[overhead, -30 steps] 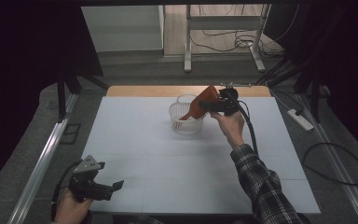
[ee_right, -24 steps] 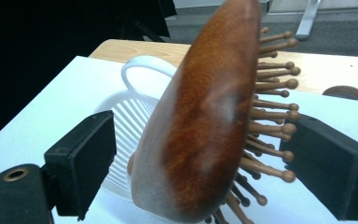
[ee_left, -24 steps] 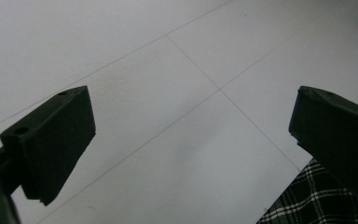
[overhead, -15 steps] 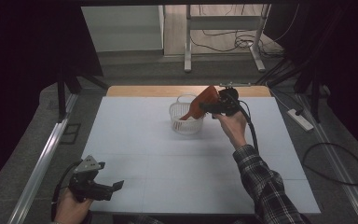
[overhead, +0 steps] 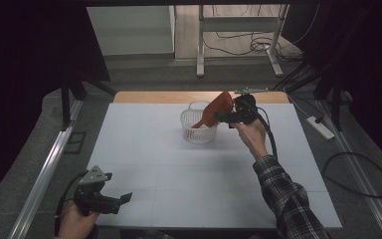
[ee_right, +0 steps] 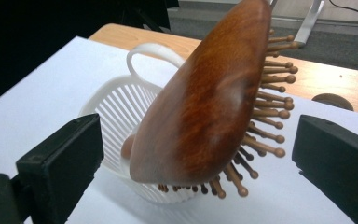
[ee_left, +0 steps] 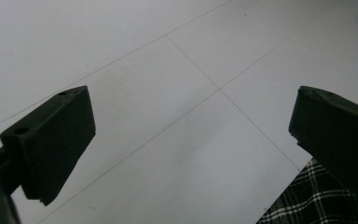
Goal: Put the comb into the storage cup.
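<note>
A wooden paddle hairbrush leans head-up in a small white slatted basket, its bristles facing right. My right gripper is open and its jaws have just been opening. The brush stands between them, with a gap to each pad. From above, the brush tilts out of the basket toward the right gripper at the far middle of the white table. My left gripper is open with nothing between its fingers, low over the front left corner. In its own view the left gripper looks at the bare tabletop.
A bare wooden strip runs along the table's far edge behind the basket. A metal rail lies along the left side. On the floor are a power strip and cables at right. The person's plaid sleeve crosses the front right.
</note>
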Available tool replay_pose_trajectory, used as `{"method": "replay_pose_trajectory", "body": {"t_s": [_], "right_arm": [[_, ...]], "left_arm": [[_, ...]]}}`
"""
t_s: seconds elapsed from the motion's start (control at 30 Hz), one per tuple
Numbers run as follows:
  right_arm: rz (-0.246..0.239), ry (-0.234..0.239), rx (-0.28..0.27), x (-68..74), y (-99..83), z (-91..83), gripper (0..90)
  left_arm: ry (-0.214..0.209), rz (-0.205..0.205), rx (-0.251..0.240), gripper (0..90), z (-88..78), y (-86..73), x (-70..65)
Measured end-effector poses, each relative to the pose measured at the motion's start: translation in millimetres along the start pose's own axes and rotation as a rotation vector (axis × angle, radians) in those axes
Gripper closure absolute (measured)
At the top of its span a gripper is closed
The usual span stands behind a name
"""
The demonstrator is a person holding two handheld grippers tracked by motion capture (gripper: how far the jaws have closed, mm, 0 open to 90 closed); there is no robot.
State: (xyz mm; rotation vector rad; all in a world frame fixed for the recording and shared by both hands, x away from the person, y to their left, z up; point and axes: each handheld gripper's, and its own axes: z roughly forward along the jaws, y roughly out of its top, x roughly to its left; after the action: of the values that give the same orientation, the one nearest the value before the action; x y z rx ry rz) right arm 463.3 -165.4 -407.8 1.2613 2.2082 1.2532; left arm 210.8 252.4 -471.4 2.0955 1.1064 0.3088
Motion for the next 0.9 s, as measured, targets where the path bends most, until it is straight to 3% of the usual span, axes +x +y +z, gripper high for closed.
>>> {"method": "replay_pose_trajectory", "body": {"t_s": [0.9], "right_arm": [[-0.07,0.033,0.025,3.0,0.6,-24.9,0.0]], "left_arm": [[-0.001,0.004,0.002,1.0,0.2,0.1,-0.3]]}}
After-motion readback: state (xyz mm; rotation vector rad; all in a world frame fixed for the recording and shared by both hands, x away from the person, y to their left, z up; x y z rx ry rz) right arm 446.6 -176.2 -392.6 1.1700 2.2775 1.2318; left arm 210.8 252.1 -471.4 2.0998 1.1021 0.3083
